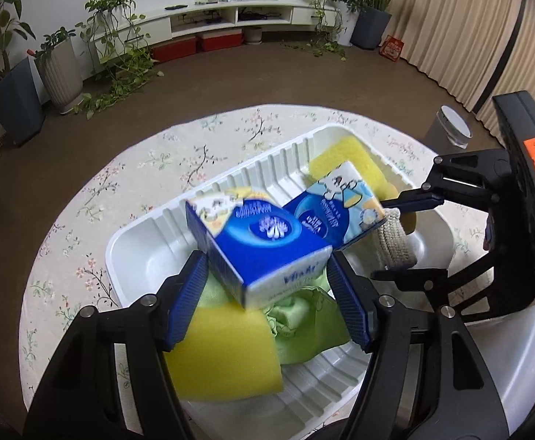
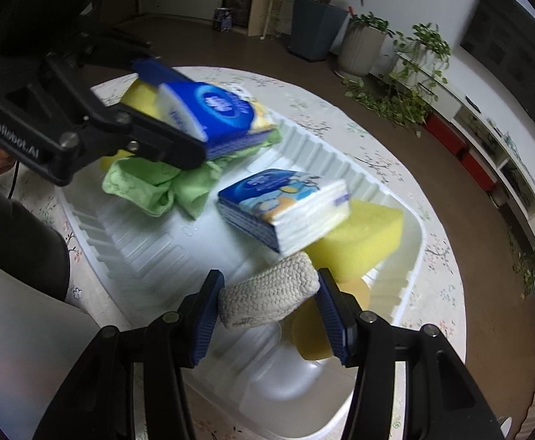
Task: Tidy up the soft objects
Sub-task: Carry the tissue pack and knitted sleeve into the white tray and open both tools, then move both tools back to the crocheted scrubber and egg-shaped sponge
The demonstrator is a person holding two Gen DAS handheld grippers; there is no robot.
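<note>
Blue and white, the near tissue pack (image 1: 260,253) sits tilted between the two blue pads of the left hand-held gripper (image 1: 267,293), which grasps it by its sides; it is lifted over the near end of the white tray (image 1: 146,256); under it lie a green cloth (image 1: 304,315) and a flat yellow sponge (image 1: 223,352), which lies near the tray's near rim.

A second tissue pack (image 2: 286,209) leans in the middle of the tray, resting on a thick yellow sponge (image 2: 362,238) near the far wall; the ribbed tray wall runs along one side, and a bare strip of tray floor lies between the green cloth and this pack.

The right hand-held gripper (image 2: 267,308) is clenched on a knitted cream pad (image 2: 267,300), its pads pressing both ends; the pad hangs just beside the second pack and over some round yellow pieces (image 2: 311,333); a smooth, bare dip in the tray lies right under the fingers.

The tray sits on a round desk (image 1: 121,183) with a flowery cloth; the desk edge shows all round, with brown floor (image 1: 231,80) past it; potted plants (image 1: 58,69) and a low white shelf (image 1: 231,14) stand well apart by the wall.
</note>
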